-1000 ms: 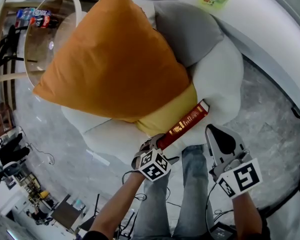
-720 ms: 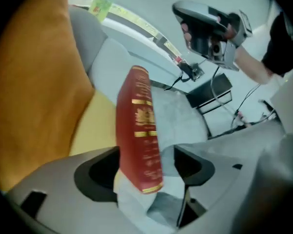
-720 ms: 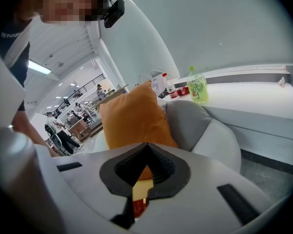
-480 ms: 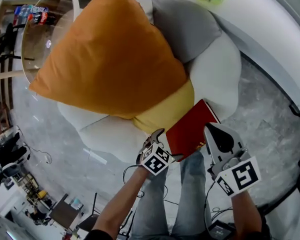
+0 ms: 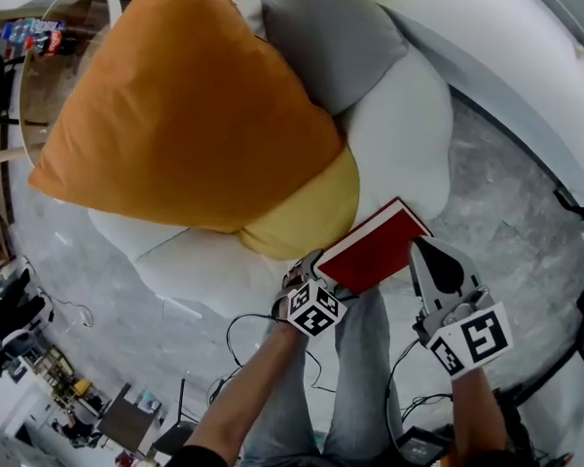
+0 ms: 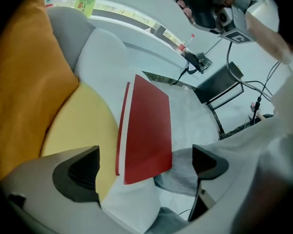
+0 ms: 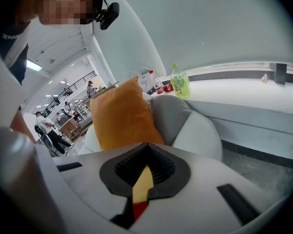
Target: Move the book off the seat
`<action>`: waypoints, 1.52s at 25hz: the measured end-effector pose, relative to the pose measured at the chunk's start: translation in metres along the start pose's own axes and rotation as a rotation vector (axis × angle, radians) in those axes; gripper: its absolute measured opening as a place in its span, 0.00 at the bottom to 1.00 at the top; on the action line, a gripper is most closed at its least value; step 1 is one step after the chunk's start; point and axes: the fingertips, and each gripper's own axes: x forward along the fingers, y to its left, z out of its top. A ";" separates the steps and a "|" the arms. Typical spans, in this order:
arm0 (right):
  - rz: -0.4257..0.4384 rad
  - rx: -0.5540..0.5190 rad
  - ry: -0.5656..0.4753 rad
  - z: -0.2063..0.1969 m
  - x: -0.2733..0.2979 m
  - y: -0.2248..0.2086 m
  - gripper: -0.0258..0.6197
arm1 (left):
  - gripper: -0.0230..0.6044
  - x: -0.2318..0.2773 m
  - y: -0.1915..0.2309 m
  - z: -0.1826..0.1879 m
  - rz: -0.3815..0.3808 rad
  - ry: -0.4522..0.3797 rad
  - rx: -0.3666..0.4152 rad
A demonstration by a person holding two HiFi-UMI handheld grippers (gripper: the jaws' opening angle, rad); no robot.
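- Red book (image 5: 375, 246) lies on the white seat's (image 5: 399, 134) front edge, just ahead of the left gripper (image 5: 313, 272), between its jaws, which have just been opening and stand wide, clear of it.
- Only that gripper's view shows the pale page edge (image 6: 126, 116), toward its left jaw.
- Beside the book, the right gripper (image 5: 438, 261) has jaws together; its view catches only a red sliver.

L tool (image 6: 146, 161) jaws just opened wide, gripping nothing; R tool (image 7: 145, 168) jaws shut.
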 end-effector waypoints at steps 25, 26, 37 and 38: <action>-0.038 -0.019 0.013 -0.040 0.000 -0.044 0.05 | 0.46 0.072 -0.018 0.014 -0.593 0.248 0.292; -0.040 -0.020 0.012 -0.039 0.001 -0.046 0.05 | 0.46 0.077 -0.020 0.004 -0.582 0.283 0.342; -0.082 -0.036 0.002 -0.003 -0.010 -0.028 0.05 | 0.43 0.015 0.010 -0.026 -0.364 0.273 0.194; -0.079 -0.045 -0.001 0.003 -0.013 -0.020 0.05 | 0.43 0.000 0.010 -0.025 -0.348 0.255 0.177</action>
